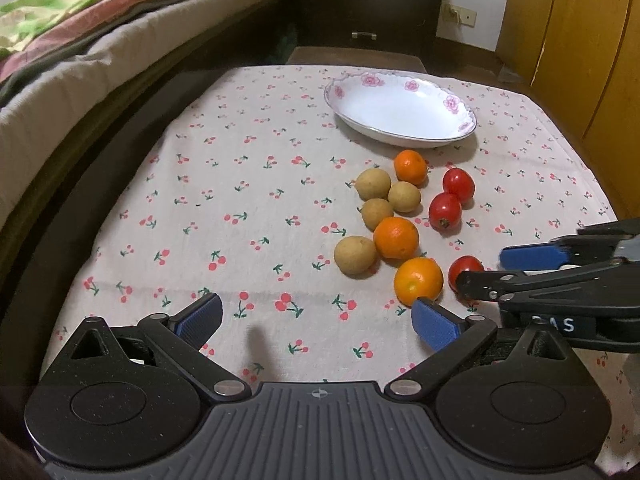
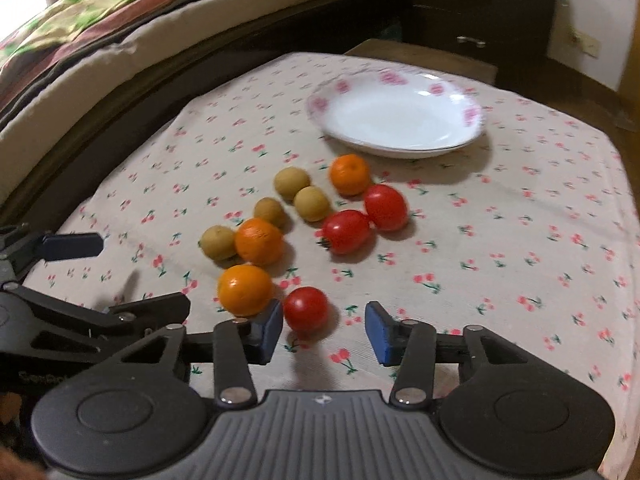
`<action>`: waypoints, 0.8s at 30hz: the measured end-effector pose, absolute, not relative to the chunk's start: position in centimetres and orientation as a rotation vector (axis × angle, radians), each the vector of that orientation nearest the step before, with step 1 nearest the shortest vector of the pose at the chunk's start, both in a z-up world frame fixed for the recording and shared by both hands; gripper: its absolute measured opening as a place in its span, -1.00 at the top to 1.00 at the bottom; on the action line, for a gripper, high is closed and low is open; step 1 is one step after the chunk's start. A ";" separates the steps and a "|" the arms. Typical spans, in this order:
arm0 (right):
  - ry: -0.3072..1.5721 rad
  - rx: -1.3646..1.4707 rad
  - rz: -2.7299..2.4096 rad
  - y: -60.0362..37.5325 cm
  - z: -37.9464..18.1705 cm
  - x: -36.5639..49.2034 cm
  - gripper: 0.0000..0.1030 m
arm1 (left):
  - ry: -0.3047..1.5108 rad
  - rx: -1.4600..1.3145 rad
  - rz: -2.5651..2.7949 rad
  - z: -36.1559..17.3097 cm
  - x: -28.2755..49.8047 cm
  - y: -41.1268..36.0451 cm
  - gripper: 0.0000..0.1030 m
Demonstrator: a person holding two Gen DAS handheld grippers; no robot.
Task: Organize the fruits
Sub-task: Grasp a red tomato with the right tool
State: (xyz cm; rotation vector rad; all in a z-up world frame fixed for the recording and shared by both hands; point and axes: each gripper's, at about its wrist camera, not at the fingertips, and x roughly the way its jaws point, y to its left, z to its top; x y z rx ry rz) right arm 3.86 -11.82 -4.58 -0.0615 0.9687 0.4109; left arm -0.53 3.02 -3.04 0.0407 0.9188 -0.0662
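Fruits lie loose on a cherry-print tablecloth: three oranges, several brown longans and three red tomatoes. A white flowered plate stands empty behind them, also in the right wrist view. My left gripper is open and empty; its right fingertip sits just in front of the nearest orange. My right gripper is open, with the nearest tomato just ahead between its fingertips, close to the left pad. The nearest orange lies left of it. The right gripper also shows in the left wrist view.
A bed with a colourful quilt runs along the left of the table. A dark drawer cabinet stands behind, and wooden cupboards at the right. A brown stool sits behind the table's far edge.
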 end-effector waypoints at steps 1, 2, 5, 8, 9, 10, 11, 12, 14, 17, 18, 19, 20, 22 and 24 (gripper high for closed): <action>0.975 -0.067 0.422 -11.7 -4.7 4.0 0.23 | 0.921 0.039 -0.067 -3.1 -0.5 3.0 -0.98; 0.984 -0.075 0.437 -11.4 -4.9 4.3 0.32 | 0.923 0.040 -0.066 -3.1 -0.5 3.0 -0.98; 1.004 -0.081 0.476 -11.0 -5.4 4.8 0.43 | 0.928 0.039 -0.062 -3.2 -0.5 3.1 -0.98; 0.995 -0.094 0.483 -10.7 -5.4 5.0 0.44 | 0.932 0.039 -0.058 -3.3 -0.4 3.2 -0.97; 0.995 -0.100 0.482 -10.6 -5.4 5.2 0.44 | 0.932 0.038 -0.057 -3.4 -0.3 3.2 -0.97; 0.996 -0.103 0.480 -10.5 -5.4 5.2 0.45 | 0.933 0.036 -0.058 -3.4 -0.3 3.2 -0.97; 0.999 -0.102 0.478 -10.5 -5.4 5.3 0.45 | 0.934 0.034 -0.061 -3.4 -0.3 3.2 -0.97; 1.004 -0.094 0.476 -10.7 -5.3 5.3 0.45 | 0.935 0.032 -0.069 -3.4 -0.3 3.1 -0.97; 1.018 -0.077 0.466 -11.1 -5.1 5.3 0.45 | 0.929 0.037 -0.091 -3.4 -0.4 2.8 -0.97; 1.010 -0.053 0.446 -12.2 -4.3 5.2 0.45 | 0.920 0.050 -0.142 -3.4 -0.3 1.9 -0.95; 1.006 -0.045 0.441 -12.6 -4.0 5.2 0.45 | 0.916 0.065 -0.165 -3.4 -0.3 1.4 -0.92; 1.001 -0.041 0.435 -12.9 -3.8 5.1 0.45 | 0.913 0.083 -0.185 -3.5 -0.2 0.9 -0.89; 0.999 -0.041 0.429 -13.3 -3.6 5.1 0.45 | 0.908 0.102 -0.206 -3.5 -0.1 0.4 -0.86; 0.998 -0.038 0.418 -13.9 -3.5 5.0 0.45 | 0.904 0.129 -0.245 -3.7 0.1 -0.6 -0.69; 1.003 -0.019 0.407 -14.5 -3.6 5.0 0.45 | 0.921 0.124 -0.265 -4.1 0.5 -1.0 -0.59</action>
